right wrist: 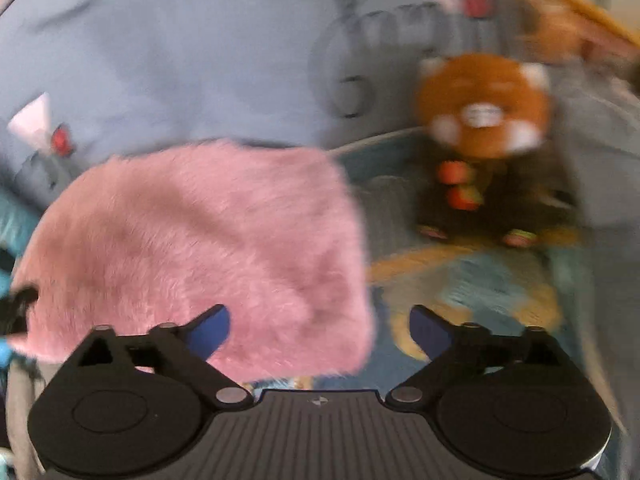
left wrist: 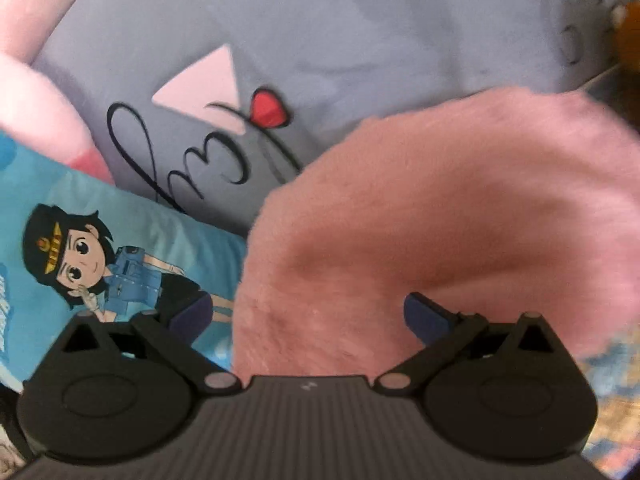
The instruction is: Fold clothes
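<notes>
A fluffy pink garment (left wrist: 440,232) lies folded into a compact bundle on the bed, and it fills the lower right of the left wrist view. My left gripper (left wrist: 308,316) is open just above its near edge, with the fabric lying between and beneath the blue fingers but not pinched. The right wrist view shows the same pink garment (right wrist: 208,248) at the lower left. My right gripper (right wrist: 320,332) is open over the bundle's right edge, its left finger above the fur and its right finger above the bedding.
A grey-blue pillow (left wrist: 340,40) with black script and a red heart lies behind the garment. A turquoise cloth with a cartoon figure (left wrist: 92,264) lies to the left. A red panda plush toy (right wrist: 484,140) sits at the right on patterned blue and orange bedding (right wrist: 480,280).
</notes>
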Tool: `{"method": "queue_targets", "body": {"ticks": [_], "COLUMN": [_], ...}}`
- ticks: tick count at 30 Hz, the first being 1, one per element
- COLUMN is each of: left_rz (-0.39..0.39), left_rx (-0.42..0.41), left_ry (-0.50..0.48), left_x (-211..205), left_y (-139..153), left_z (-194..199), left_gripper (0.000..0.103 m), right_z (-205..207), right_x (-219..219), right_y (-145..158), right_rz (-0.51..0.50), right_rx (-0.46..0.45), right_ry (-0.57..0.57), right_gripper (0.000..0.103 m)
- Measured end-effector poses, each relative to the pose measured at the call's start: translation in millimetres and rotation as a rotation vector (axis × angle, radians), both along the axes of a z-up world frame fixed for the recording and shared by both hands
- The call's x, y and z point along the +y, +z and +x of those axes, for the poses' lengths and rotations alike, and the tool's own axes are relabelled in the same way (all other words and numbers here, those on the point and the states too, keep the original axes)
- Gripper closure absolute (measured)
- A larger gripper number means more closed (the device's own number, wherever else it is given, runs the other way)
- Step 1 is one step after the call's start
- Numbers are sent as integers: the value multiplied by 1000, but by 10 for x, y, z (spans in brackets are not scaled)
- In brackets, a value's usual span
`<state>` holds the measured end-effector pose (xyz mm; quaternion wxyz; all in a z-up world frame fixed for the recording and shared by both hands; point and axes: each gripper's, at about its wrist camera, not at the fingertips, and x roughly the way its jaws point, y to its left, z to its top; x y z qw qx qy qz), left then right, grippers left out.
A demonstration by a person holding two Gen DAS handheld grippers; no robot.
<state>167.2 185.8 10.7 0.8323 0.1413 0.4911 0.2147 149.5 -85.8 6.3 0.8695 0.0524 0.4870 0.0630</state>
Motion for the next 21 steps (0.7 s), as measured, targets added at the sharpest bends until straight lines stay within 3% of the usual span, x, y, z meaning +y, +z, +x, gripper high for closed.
{"method": "queue_targets", "body": {"ticks": [2,6,11,15,21], "left_rz": [-47,-162,-347,-397,-400], "left_rx": [-1,-34,-28,31,109], "left_ry": [-5,-6,14,51,144], "left_x": [-269,-779,-1179,-1330,-1339], "left_y": [344,1068,1753,1945,1823], "left_z": [-70,-201,-289,-362,-462], "left_gripper": [0,0,0,0,0], "right_z": [-82,-223,-423,-528,-672], "right_x": [-117,-204,-316,-496,-535], "right_y": [376,1050,1611,1705,1525], "right_rz": [16,-37,-209,-207,-218], "right_rx": [-23,-51,-84,-82,5], "right_ry": [-37,18,42,-15,-28], "right_gripper": [0,0,0,0,0]}}
